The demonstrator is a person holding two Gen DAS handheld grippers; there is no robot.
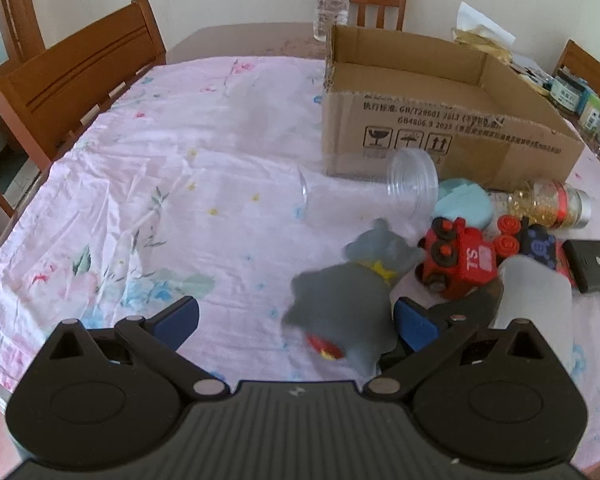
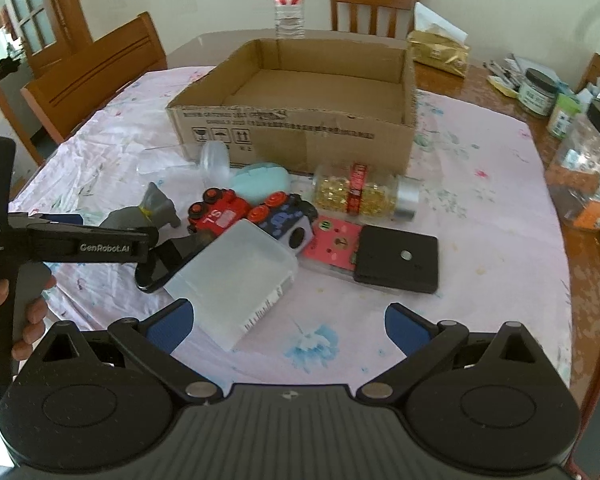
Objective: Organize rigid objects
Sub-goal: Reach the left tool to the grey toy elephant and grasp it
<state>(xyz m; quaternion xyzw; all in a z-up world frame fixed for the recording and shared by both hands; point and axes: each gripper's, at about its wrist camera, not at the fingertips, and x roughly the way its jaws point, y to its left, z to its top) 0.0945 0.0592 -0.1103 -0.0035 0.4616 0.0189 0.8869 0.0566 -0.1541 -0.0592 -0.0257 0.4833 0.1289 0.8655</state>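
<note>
On a table under a pink floral cloth [image 2: 480, 216], an open cardboard box [image 2: 300, 136] sits toward the far side, its near wall facing the clutter. Box interior bare, top open, flaps gone or folded; no telling which.

Left gripper [image 1: 296, 320]: jaws spread wide, blue pads apart. A grey toy figure [image 1: 340, 300] lies between them, nearer the right pad, blurred; contact cannot be confirmed, so not gripped. From the right wrist view the left gripper [image 2: 156, 236] reaches in from the left edge, a hand [image 2: 32, 312] on its handle.

Right gripper [image 2: 288, 324]: jaws released and wide, nothing between them. A frosted plastic container [image 2: 236, 280] lies tilted just ahead of its left pad.

Cluster before the box's near wall: clear cup [image 1: 412, 180] on its side, teal round piece [image 1: 464, 204], red toy train [image 2: 220, 212], dark blue toy car [image 2: 288, 220], jar of gold capsules [image 2: 364, 194] on its side, pink card [image 2: 332, 246] under a black square block [image 2: 396, 260]. Pieces touch or overlap, tightly packed.

Open room: broad bare cloth left of the box in the left wrist view; a clear strip between right gripper and cluster. Right table edge crowded with jars [image 2: 540, 92]. Chairs [image 2: 96, 76] stand along the left and far sides.
</note>
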